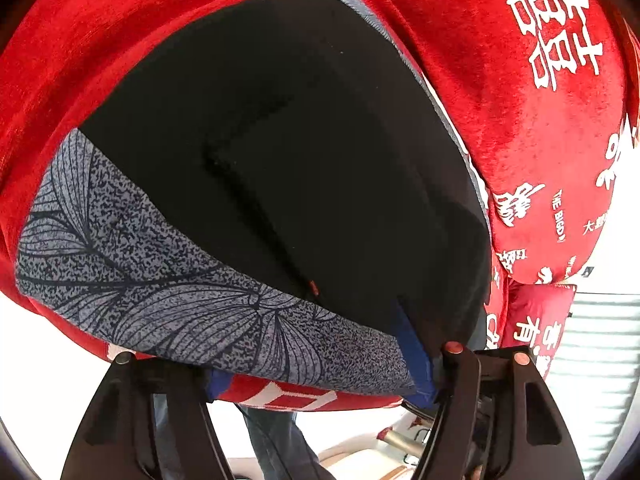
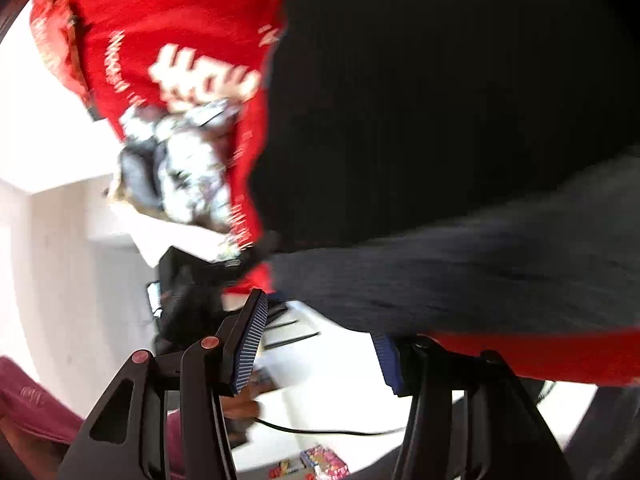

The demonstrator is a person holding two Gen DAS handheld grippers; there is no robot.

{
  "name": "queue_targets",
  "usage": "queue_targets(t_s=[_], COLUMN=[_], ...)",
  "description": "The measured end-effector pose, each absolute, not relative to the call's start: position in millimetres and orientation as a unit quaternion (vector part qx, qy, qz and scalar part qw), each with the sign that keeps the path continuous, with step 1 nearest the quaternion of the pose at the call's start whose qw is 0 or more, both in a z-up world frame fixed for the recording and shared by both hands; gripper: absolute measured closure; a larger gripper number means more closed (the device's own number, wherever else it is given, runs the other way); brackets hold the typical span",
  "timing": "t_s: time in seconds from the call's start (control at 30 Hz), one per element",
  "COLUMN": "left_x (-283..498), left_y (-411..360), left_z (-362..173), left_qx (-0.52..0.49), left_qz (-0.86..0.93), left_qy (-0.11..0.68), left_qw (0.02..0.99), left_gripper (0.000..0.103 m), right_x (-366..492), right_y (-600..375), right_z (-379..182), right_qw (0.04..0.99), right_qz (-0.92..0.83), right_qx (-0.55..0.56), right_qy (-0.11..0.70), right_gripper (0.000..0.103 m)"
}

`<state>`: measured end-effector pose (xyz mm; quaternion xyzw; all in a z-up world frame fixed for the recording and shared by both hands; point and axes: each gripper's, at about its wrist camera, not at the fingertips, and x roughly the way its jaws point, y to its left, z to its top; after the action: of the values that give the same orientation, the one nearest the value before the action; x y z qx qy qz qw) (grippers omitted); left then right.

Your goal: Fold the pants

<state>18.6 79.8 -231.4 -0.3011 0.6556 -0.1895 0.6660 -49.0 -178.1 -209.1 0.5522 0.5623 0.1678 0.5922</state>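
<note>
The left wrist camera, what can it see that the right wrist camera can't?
Only the left wrist view shows the grey leaf-print cloth under the black pants, and the left gripper open around that cloth's edge. Only the right wrist view shows the right gripper, open and holding nothing, and a black cable on a white surface. Both show the black pants and the red blanket with white writing.

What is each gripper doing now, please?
Left gripper: open, jaws around the blue-grey leaf-print cloth, not pinching.
Right gripper: open, empty.
</note>
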Motion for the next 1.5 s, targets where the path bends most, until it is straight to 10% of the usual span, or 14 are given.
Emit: queue_targets(t_s=[0.3, 0.43, 0.47, 0.53, 1.0, 1.07, 1.2, 1.4, 1.5], left_x=[24, 26, 28, 29, 133, 164, 221, 267, 272], left_y=[77, 63, 65, 75, 39, 26, 6, -12, -16], left_z=[-232, -231, -231, -229, -125, -124, -148, -200, -206], left_qx=[-0.232, -0.206, -0.214, -0.232, -0.19, -0.159, -0.113, -0.106, -0.099], left_qz=[-0.206, -0.2, -0.195, -0.179, -0.177, -0.164, -0.114, -0.06, -0.054], left_qy=[0.679, 0.685, 0.685, 0.685, 0.596, 0.59, 0.578, 0.596, 0.603], left_qw=[0.666, 0.67, 0.669, 0.667, 0.76, 0.774, 0.8, 0.794, 0.79], left_gripper=[0.032, 0.053, 0.057, 0.071, 0.072, 0.068, 0.02, 0.018, 0.018], right_x=[-121, -137, -140, -145, 40, 87, 170, 203, 170], right_y=[-257, -258, -259, -263, -353, -374, -393, -368, -353], right_z=[-221, -242, -244, -247, -111, -112, -152, -194, -178], right_qw=[0.59, 0.545, 0.537, 0.517, 0.643, 0.656, 0.648, 0.616, 0.589], right_qz=[0.039, 0.028, 0.027, 0.023, 0.161, 0.168, 0.155, 0.159, 0.208], right_qx=[0.643, 0.726, 0.739, 0.762, 0.559, 0.54, 0.52, 0.465, 0.51], right_qy=[0.486, 0.419, 0.407, 0.388, 0.498, 0.499, 0.534, 0.615, 0.591], right_gripper=[0.047, 0.048, 0.051, 0.092, 0.096, 0.096, 0.096, 0.088, 0.062])
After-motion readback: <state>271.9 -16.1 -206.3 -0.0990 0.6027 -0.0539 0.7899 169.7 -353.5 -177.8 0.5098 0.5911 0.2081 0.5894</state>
